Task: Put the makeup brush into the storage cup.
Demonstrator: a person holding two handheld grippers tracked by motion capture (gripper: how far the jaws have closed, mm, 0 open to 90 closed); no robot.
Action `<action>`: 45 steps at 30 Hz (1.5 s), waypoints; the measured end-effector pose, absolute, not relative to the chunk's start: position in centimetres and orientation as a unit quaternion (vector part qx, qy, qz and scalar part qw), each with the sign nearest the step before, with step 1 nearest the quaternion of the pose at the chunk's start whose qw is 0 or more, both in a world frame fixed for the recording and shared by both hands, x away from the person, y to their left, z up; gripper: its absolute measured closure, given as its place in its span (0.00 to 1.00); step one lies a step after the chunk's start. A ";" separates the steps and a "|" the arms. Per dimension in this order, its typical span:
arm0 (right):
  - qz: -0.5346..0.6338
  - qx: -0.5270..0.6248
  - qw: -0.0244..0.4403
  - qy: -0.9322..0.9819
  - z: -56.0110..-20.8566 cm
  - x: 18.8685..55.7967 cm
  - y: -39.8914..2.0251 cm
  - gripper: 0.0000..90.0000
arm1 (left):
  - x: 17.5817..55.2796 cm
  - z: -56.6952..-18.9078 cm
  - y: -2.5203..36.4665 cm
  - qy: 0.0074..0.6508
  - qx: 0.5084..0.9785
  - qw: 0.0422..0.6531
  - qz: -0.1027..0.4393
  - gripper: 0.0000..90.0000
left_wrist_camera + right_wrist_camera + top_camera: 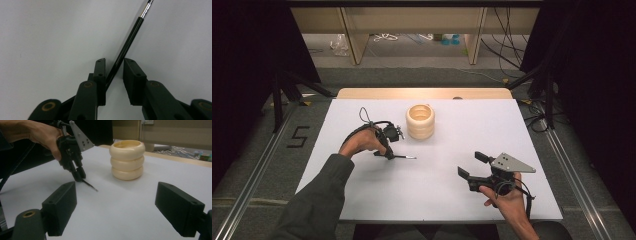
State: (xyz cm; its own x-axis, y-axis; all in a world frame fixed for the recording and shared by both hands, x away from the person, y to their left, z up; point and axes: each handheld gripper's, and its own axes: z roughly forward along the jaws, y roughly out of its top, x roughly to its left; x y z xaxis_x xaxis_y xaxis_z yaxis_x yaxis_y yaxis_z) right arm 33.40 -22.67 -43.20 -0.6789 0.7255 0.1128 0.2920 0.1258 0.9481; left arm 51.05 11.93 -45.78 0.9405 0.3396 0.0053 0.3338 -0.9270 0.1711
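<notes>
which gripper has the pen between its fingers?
The left gripper: the thin black pen runs between its fingers with a gap on one side. The right gripper is spread wide with nothing between them.

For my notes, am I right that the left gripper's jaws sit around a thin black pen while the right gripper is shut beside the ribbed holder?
Not quite: the right gripper is open, jaws wide apart in the right gripper view. The left gripper does straddle the pen.

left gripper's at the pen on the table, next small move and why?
Probably shut the left gripper on the thin black pen. The pen already lies between its jaws with a gap on one side, its tip on the white table. The right gripper hangs open, apart.
</notes>
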 end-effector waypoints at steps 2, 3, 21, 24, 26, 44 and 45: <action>0.561 0.351 0.193 0.725 -43.2 33.4 -22.7 0.21 | 50.9 -45.8 11.8 0.174 0.981 0.082 0.014 0.84; 0.561 0.351 0.193 0.725 -43.2 33.4 -22.7 0.21 | 50.9 -45.8 11.8 0.174 0.981 0.082 0.014 0.86; 0.567 0.355 0.178 0.722 -43.4 33.5 -22.6 0.21 | 50.9 -45.8 11.8 0.190 0.978 0.080 0.008 0.94; 0.568 0.354 0.179 0.721 -43.4 33.5 -22.5 0.21 | 50.9 -45.7 12.0 0.191 0.978 0.083 0.005 0.94; 0.568 0.354 0.179 0.721 -43.4 33.5 -22.5 0.21 | 50.9 -45.8 12.0 0.194 0.977 0.088 0.004 0.94; 0.568 0.350 0.181 0.723 -43.5 33.6 -22.4 0.21 | 48.3 -42.2 12.2 0.229 0.936 0.264 -0.032 0.94; 0.567 0.349 0.181 0.723 -43.5 33.6 -22.4 0.21 | 48.2 -42.1 12.1 0.230 0.934 0.271 -0.034 0.94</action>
